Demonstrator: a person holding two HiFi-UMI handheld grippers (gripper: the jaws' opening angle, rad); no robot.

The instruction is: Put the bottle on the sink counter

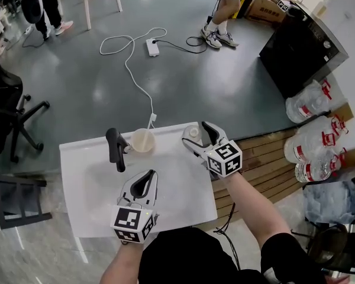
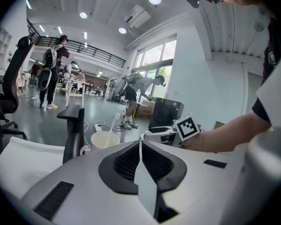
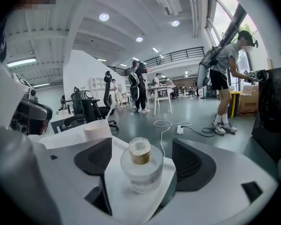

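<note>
A small clear bottle (image 1: 192, 133) with a gold-ringed neck (image 3: 141, 165) stands upright on the far right corner of the white sink counter (image 1: 89, 200). My right gripper (image 1: 197, 136) is open around it; in the right gripper view (image 3: 142, 150) each pad shows a gap to the glass. My left gripper (image 1: 145, 180) hovers over the counter's near middle, its pads pressed together (image 2: 140, 146) with nothing between them. A black faucet (image 1: 115, 148) and a pale cup (image 1: 143, 139) stand at the counter's far edge, left of the bottle.
Wooden slats (image 1: 266, 158) adjoin the counter on the right, with several large water jugs (image 1: 313, 147) and a black cabinet (image 1: 302, 46) beyond. A black office chair (image 1: 6, 117) stands at the left. A power strip and cable (image 1: 152, 46) lie on the floor. A person (image 1: 222, 10) stands far back.
</note>
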